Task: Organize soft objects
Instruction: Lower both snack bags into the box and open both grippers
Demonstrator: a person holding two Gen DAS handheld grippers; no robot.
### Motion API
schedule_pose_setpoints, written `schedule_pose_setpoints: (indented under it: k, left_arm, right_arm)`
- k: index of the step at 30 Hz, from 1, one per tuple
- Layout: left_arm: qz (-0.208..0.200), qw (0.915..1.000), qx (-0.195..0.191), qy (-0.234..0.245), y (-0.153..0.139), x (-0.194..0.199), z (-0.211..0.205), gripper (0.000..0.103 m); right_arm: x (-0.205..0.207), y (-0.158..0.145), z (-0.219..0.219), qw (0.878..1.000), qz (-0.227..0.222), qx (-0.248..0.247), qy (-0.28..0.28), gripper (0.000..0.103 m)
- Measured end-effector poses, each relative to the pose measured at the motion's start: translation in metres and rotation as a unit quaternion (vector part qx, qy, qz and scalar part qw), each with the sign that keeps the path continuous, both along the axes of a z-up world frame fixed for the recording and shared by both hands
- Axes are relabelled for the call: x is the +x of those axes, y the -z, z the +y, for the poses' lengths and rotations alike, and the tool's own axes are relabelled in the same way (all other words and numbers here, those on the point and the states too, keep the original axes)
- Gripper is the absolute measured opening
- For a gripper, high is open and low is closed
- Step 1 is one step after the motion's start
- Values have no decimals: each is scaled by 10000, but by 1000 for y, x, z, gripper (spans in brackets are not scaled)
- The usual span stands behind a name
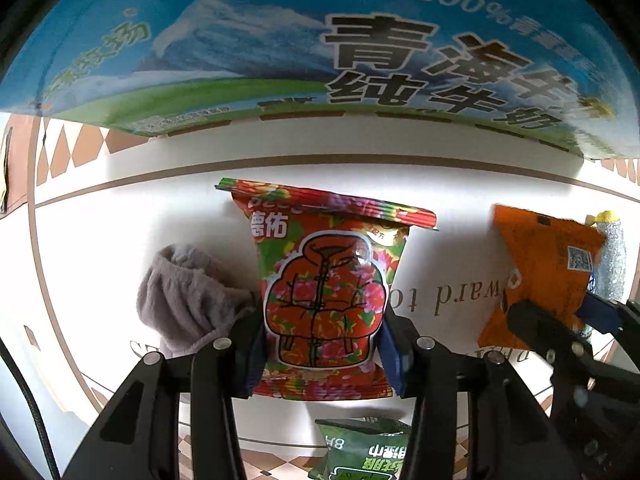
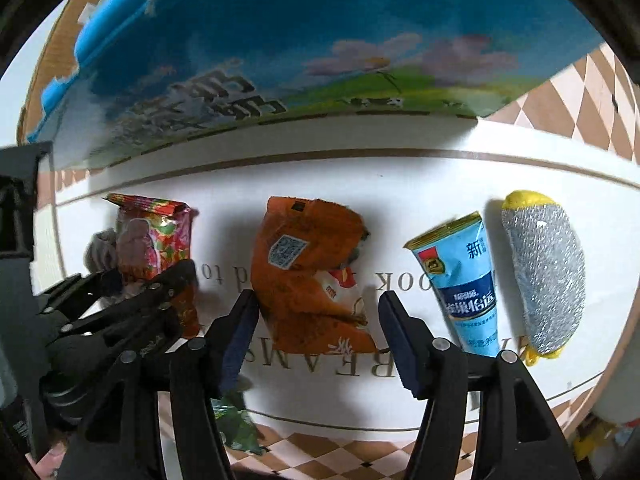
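Observation:
A red floral snack packet (image 1: 324,280) lies on the white printed mat (image 1: 120,220). My left gripper (image 1: 324,344) points straight down and is shut on the packet's lower half, one pad against each side. The same left gripper (image 2: 132,292) shows at the left edge of the right wrist view. An orange crumpled packet (image 2: 312,272) lies mid-mat between the fingers of my right gripper (image 2: 316,336). That gripper is open: its left pad is at the packet's edge and its right pad stands clear. A grey cloth (image 1: 188,296) sits bunched just left of the red packet.
A large blue milk carton box (image 1: 320,40) lies along the mat's far edge. A blue pouch (image 2: 464,280) and a silver scouring pad (image 2: 544,272) lie right of the orange packet. A green packet (image 1: 364,448) sits at the near edge, on checkered floor.

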State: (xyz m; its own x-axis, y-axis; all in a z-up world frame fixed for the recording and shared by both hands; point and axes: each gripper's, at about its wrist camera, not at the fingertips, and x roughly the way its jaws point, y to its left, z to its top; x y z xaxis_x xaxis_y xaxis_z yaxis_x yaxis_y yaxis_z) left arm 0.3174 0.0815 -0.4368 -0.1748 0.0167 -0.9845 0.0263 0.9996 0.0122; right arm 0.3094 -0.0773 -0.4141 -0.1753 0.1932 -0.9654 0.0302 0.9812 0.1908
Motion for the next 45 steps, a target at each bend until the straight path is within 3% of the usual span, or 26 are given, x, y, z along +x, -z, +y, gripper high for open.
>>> schedule_pose_setpoints:
  k: [3,5,12,20,25,29,34,39,45]
  left_arm:
    - [-83,10000,25,18,-5,-7,-2,43]
    - [-156,9999,8,-5,-13,-12,-3,43]
    - [-507,9985,-184,-133,-59,-25,-5,43]
    - [-1408,9880,-630,121,-166,-24,-20,43]
    - [-1707,9827,-619,367,-201,8,-22,43]
    - [-1620,9851,-487,310,-193,46,-10,43]
    - [-1011,9940,-412,87,-157,103,19,43]
    - [-429,9987,-279,-30,-112,143,40,44]
    - [109,9996,-262,62,-76,157,42,44]
  right_arm:
    - [-3,7,12,10000,-71,-48,-42,38]
    - [-6,4,14,9999,-122,-94,-51,32]
    - [-25,-26,0,9992,-325,236,83,30]
    - [-27,-132,-17,9896,-1142,872,105,30]
    - [-6,-184,-27,9820,-1561,1059,58,30]
    - [36,-195,-28,9799,-1690,1058,75,30]
    - [78,-180,-7,9811,-1596,1090,19,30]
    - [123,-136,24,9854,-1182,1221,-14,30]
    - [142,-87,63,9906,-775,1089,-305,30]
